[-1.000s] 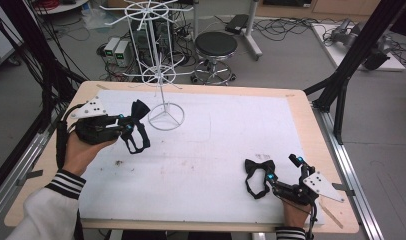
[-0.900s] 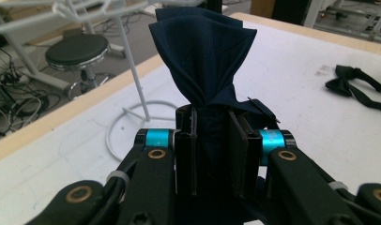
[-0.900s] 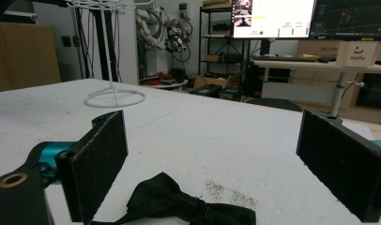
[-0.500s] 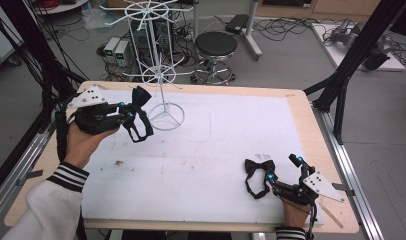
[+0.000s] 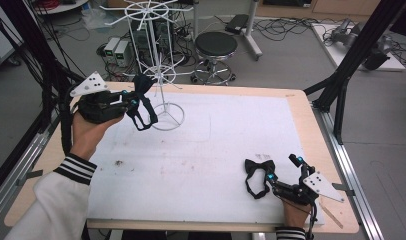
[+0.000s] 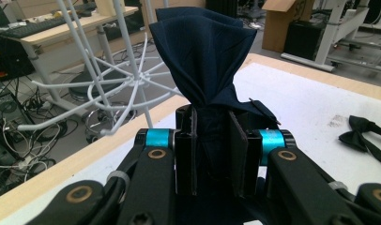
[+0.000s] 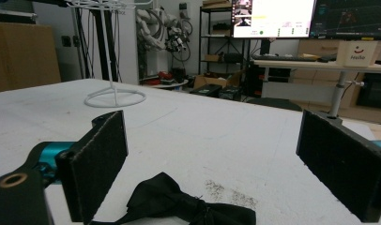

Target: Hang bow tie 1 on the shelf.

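Note:
My left gripper point(image 5: 132, 100) is shut on a dark navy bow tie point(image 5: 142, 84), held in the air at the far left, and its strap loop hangs below. In the left gripper view the pads point(image 6: 235, 150) pinch the knot and the navy bow tie point(image 6: 202, 56) fans out above them, close to the white wire rack point(image 6: 118, 89). The rack point(image 5: 161, 65) stands just right of the raised tie. A black bow tie point(image 5: 258, 170) lies on the white mat near the front right. My right gripper point(image 5: 282, 169) rests open beside it. The black tie point(image 7: 179, 201) lies low between its spread pads point(image 7: 104, 150).
The rack's ring base point(image 5: 167, 116) sits on the white mat point(image 5: 216, 135), which covers most of the wooden table point(image 5: 296, 100). A black stool point(image 5: 216, 47) and cables stand on the floor beyond the far edge. Black frame posts rise at both sides.
My left hand has lifted the navy bow tie and carried it right, closer to the rack's arms. The right gripper and the black bow tie have not moved.

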Demonstrator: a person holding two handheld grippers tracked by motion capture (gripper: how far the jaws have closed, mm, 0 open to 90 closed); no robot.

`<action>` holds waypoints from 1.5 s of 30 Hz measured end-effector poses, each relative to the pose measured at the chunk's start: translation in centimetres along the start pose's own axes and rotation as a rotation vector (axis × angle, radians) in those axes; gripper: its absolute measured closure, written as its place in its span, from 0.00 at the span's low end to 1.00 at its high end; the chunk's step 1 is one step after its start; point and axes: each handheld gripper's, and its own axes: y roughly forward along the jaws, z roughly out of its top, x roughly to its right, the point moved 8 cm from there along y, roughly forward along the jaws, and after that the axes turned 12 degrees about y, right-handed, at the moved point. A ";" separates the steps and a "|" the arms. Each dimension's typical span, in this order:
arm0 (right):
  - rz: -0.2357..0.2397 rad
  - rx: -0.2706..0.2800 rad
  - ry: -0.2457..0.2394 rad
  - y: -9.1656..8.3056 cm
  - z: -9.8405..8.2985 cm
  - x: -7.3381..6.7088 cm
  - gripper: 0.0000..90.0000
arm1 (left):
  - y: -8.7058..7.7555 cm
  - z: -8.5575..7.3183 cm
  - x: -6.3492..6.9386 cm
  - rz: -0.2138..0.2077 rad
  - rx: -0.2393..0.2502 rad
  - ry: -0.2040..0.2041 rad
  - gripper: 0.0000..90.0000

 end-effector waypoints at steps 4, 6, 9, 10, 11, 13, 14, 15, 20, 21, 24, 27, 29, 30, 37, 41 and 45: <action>0.001 -0.001 0.000 0.0 0.0 0.0 0.09 | 0.7 0.6 -0.1 0.006 0.006 -0.001 0.83; 0.001 -0.001 0.001 0.0 0.0 0.0 0.09 | 1.1 0.5 -0.1 0.007 -0.007 0.003 0.83; 0.001 -0.001 0.001 0.0 0.0 0.0 0.09 | 1.5 0.6 -0.1 0.012 -0.011 0.001 0.83; 0.001 -0.001 0.002 0.0 0.0 0.0 0.09 | 1.7 0.6 -0.2 0.015 -0.013 0.001 0.83; 0.001 -0.001 0.002 0.0 0.0 0.0 0.09 | 1.7 0.6 -0.2 0.015 -0.013 0.001 0.83; 0.000 0.000 0.001 0.0 0.0 0.0 0.09 | 1.9 0.6 -0.2 0.020 -0.018 -0.001 0.83; 0.001 -0.001 0.002 0.0 0.0 0.0 0.09 | 2.2 0.6 -0.3 0.025 -0.027 0.002 0.83; 0.001 0.000 0.001 0.0 0.0 0.0 0.09 | 2.3 0.6 -0.4 0.028 -0.030 0.004 0.83; 0.000 0.000 0.000 0.0 0.0 0.0 0.09 | 2.7 0.4 -0.4 0.033 -0.044 -0.001 0.83; 0.001 0.001 0.000 0.0 0.0 0.0 0.09 | 2.8 0.3 -0.5 0.036 -0.048 0.000 0.83; 0.000 0.001 0.000 0.0 0.0 0.0 0.09 | 3.1 0.2 -0.5 0.038 -0.049 -0.006 0.83; 0.000 0.001 0.001 0.0 0.0 0.0 0.09 | 3.3 0.2 -0.5 0.038 -0.051 -0.005 0.83; 0.000 0.001 0.000 0.0 0.0 0.0 0.09 | 3.4 0.2 -0.4 0.037 -0.049 -0.007 0.83; 0.001 0.001 0.001 0.0 0.0 0.0 0.09 | 3.5 0.3 -0.4 0.037 -0.049 -0.006 0.83; 0.001 0.001 0.001 0.0 0.0 0.0 0.09 | 3.9 0.1 -0.3 0.038 -0.062 0.001 0.83; 0.001 0.001 0.000 0.0 0.0 0.0 0.09 | 4.0 -0.1 -0.4 0.040 -0.067 -0.003 0.83; 0.001 0.001 0.000 0.0 0.0 0.0 0.09 | 4.2 -0.2 -0.4 0.048 -0.077 0.003 0.82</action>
